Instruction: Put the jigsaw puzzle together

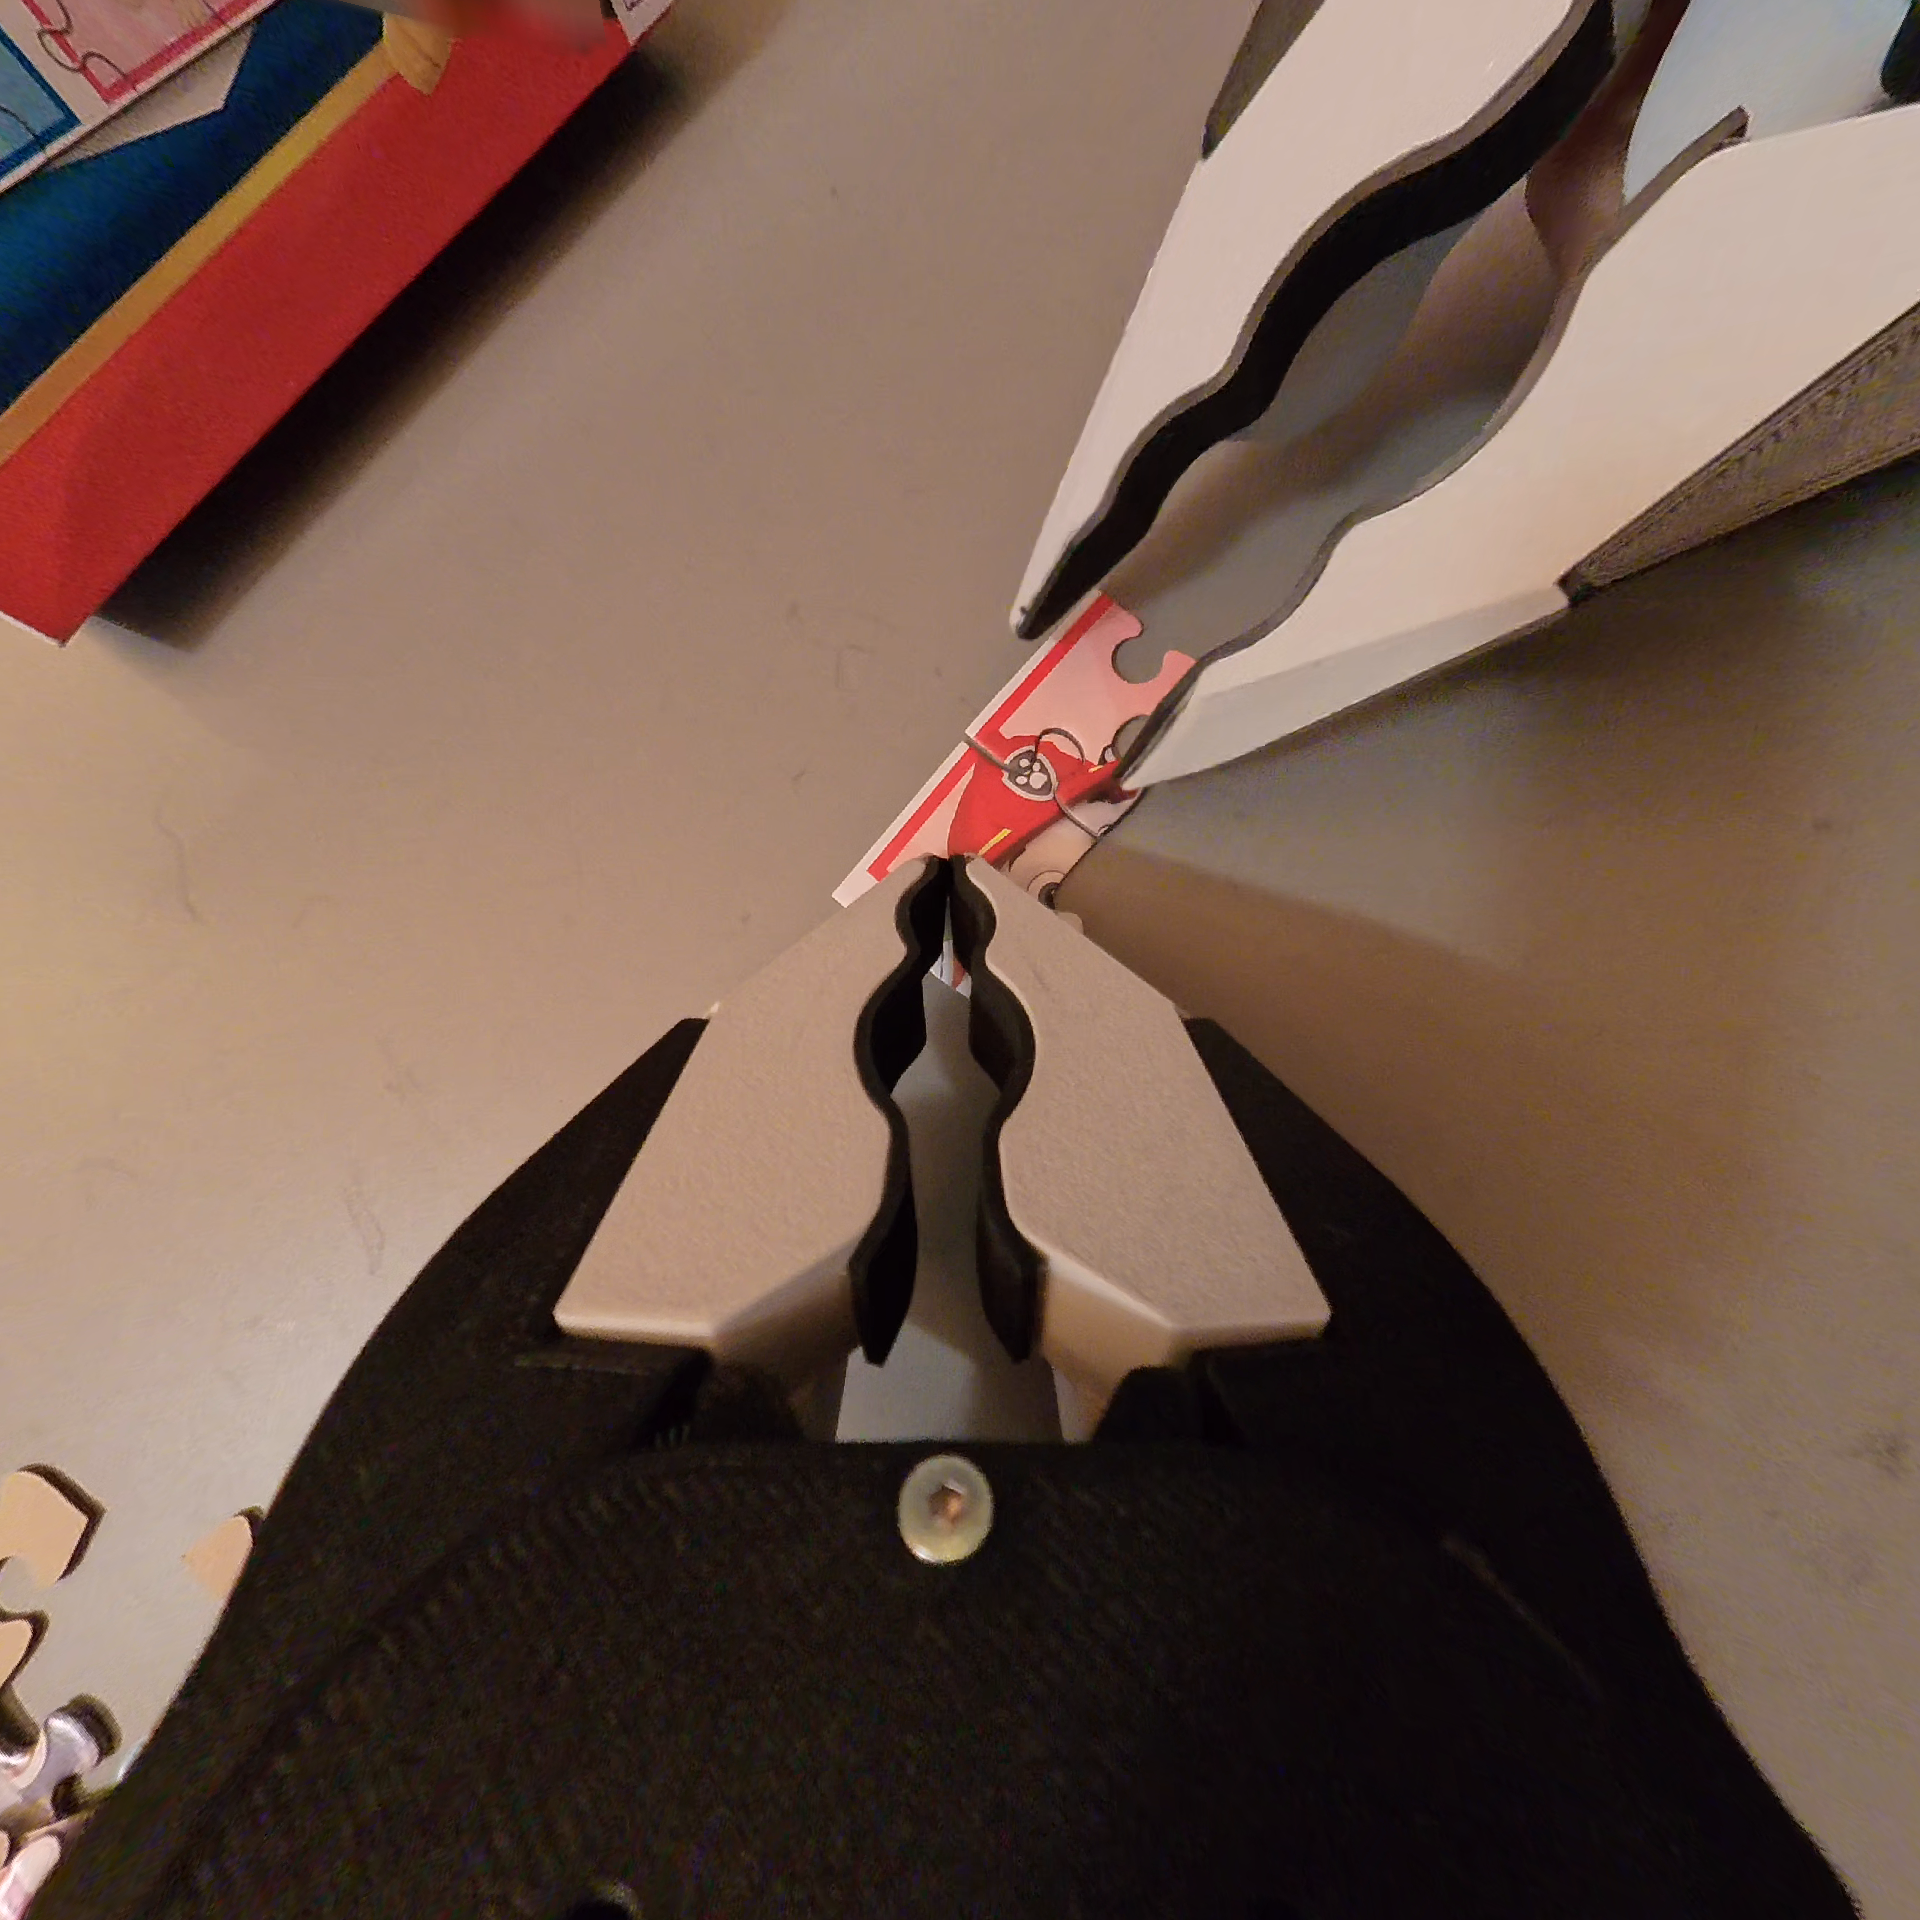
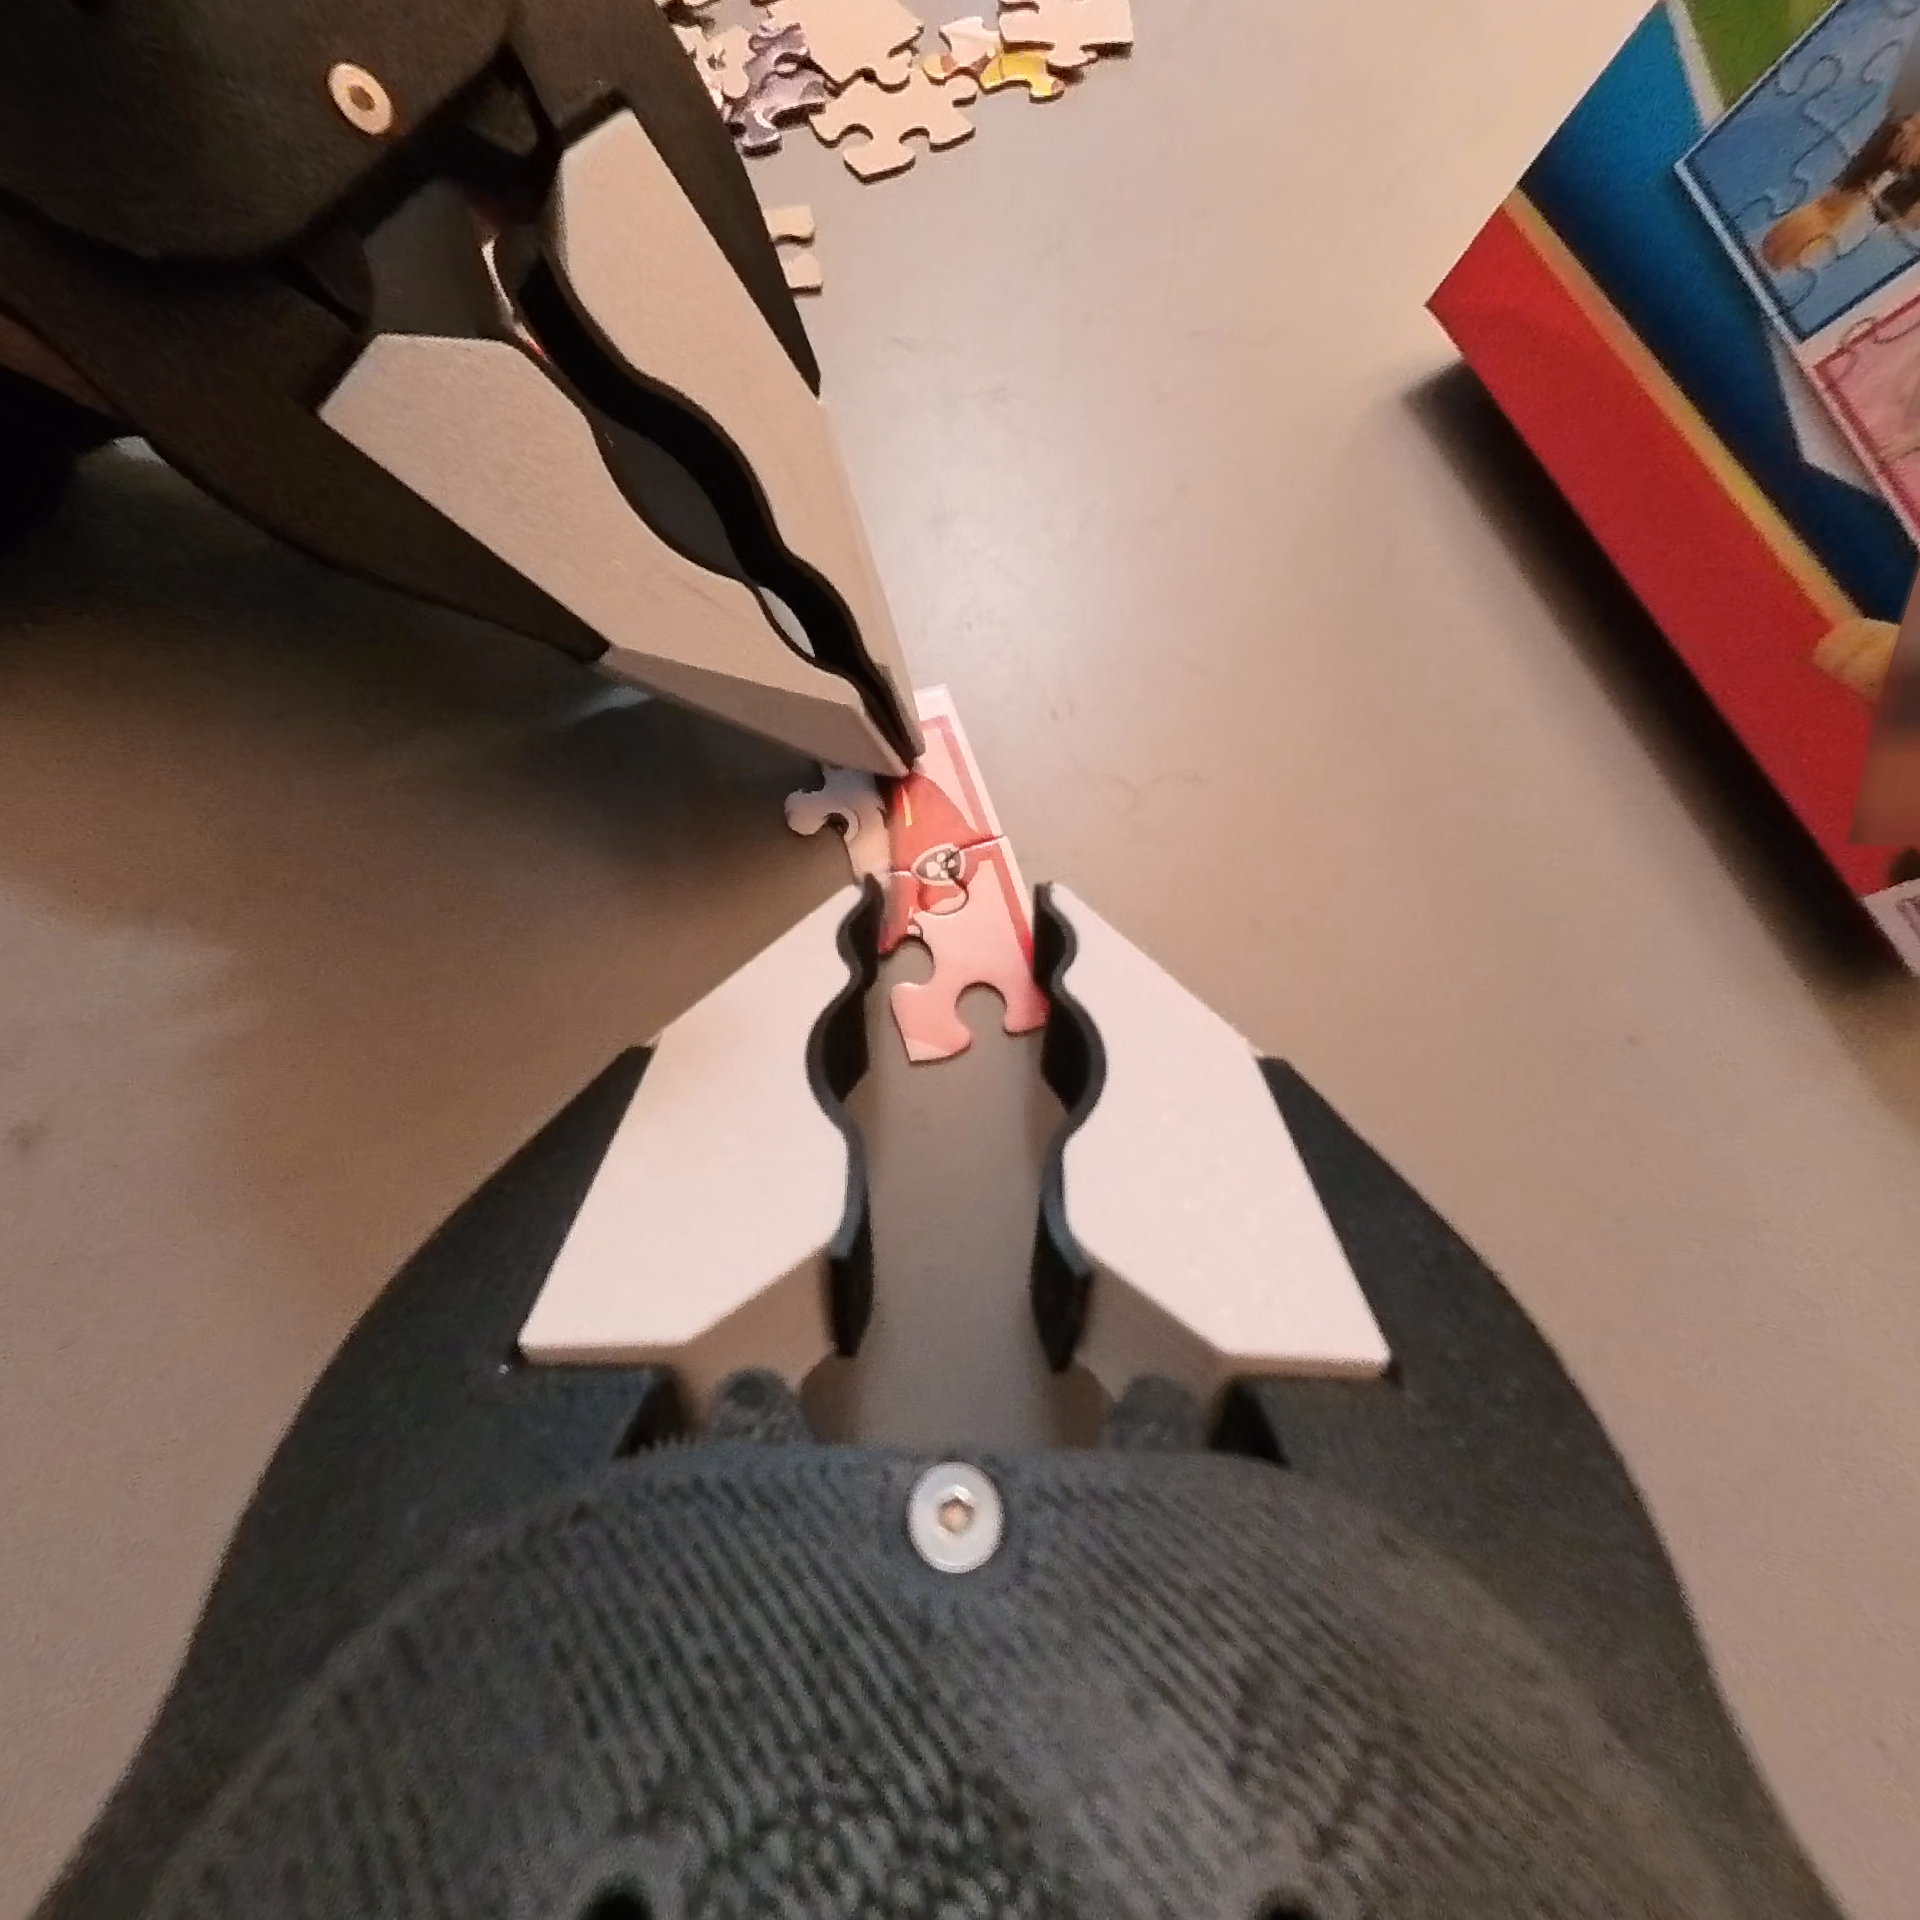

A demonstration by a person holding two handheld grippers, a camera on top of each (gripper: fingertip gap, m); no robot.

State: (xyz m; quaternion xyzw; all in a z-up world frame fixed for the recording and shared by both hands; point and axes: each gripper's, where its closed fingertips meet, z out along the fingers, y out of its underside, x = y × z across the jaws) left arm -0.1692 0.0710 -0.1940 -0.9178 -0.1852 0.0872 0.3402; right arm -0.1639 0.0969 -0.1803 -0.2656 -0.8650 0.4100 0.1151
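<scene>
Left gripper (image 2: pixel 894 764), jaws shut w/ nothing between, presses its tip on the far puzzle piece (image 2: pixel 935 805). Right gripper (image 2: pixel 951 935) is narrow, straddling the near pink piece (image 2: pixel 961 997); pads maybe touching. Uneven squeezing could buckle the joint.

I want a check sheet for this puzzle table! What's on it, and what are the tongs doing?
Surface: plain beige table.
Job's things: two joined red and pink puzzle pieces lying flat.
Clutter: loose puzzle pieces at the far edge; red and blue puzzle box.
Grippers: left tongs shut, tips down at one end of the joined pieces; right tongs open, straddling the pink end.
Cables: nothing seen.
Surroundings: nothing seen.
</scene>
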